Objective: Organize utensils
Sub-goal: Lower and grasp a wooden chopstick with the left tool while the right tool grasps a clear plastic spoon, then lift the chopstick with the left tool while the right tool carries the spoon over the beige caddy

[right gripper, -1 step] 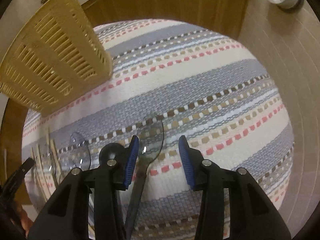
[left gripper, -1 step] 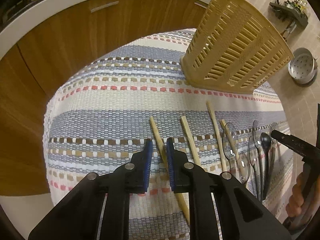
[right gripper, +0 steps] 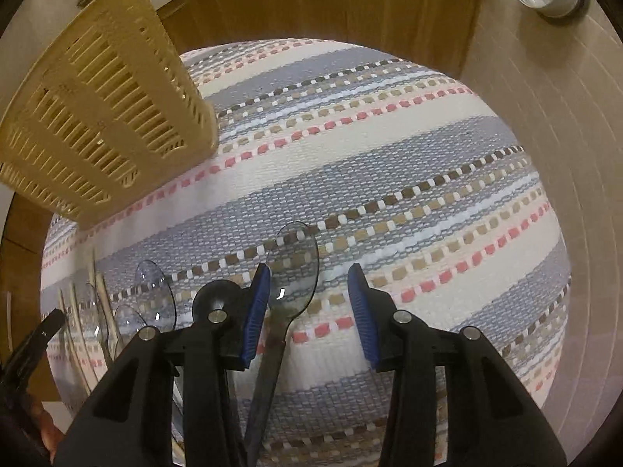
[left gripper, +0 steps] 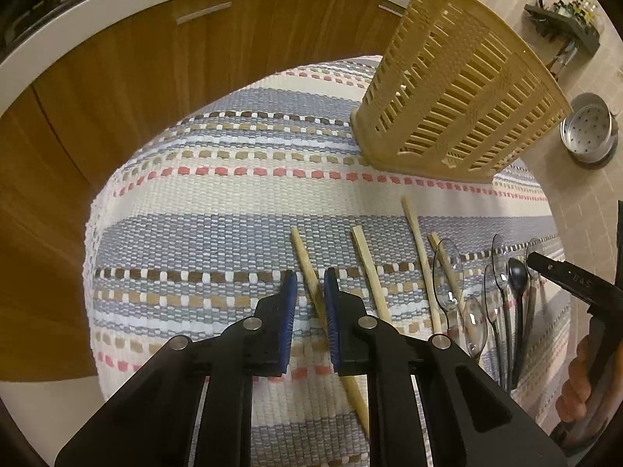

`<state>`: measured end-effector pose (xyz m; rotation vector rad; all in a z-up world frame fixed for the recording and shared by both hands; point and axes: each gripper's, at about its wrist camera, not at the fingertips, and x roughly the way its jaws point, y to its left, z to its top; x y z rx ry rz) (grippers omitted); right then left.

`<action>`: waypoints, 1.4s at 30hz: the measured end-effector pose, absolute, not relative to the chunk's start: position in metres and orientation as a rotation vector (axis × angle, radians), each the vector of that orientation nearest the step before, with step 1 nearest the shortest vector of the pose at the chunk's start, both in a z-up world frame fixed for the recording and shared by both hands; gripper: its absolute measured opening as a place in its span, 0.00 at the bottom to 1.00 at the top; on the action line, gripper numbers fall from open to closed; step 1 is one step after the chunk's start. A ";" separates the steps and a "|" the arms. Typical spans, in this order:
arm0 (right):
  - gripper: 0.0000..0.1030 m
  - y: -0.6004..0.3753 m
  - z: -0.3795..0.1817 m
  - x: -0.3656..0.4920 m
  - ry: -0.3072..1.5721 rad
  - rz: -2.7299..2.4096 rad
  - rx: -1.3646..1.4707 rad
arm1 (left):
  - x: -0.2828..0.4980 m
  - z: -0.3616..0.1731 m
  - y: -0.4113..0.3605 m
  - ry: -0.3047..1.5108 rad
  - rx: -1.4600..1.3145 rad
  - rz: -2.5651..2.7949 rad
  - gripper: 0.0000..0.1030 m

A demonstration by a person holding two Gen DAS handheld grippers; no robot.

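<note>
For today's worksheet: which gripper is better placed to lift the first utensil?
Left. The left gripper already has its jaws narrowly straddling a chopstick; the right gripper stands wide open over a clear spoon.

Quick count on the striped mat [left gripper: 218, 202]: four wooden chopsticks [left gripper: 373, 272]; five clear plastic spoons [left gripper: 447, 278], as far as I can tell; one black spoon [left gripper: 517, 278]; one tan slotted basket [left gripper: 455, 89] at the far edge; one perforated metal pot [left gripper: 588, 132] on the floor.
</note>
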<state>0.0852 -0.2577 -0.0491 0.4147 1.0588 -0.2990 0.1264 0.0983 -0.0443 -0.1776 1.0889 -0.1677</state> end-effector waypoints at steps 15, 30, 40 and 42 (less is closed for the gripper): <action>0.30 -0.224 -0.048 0.080 1.030 -0.309 0.275 | 0.120 -0.044 0.044 1.023 0.084 0.003 0.03; 0.30 -0.200 0.036 0.015 0.704 -0.232 0.200 | 0.059 0.042 0.047 0.623 -0.096 -0.138 0.03; 0.30 -0.206 0.129 0.027 0.388 -0.226 0.185 | 0.068 0.158 0.047 0.189 -0.211 -0.189 0.03; 0.30 -0.210 0.147 0.037 0.328 -0.238 0.193 | 0.080 0.170 0.042 0.152 -0.227 -0.201 0.03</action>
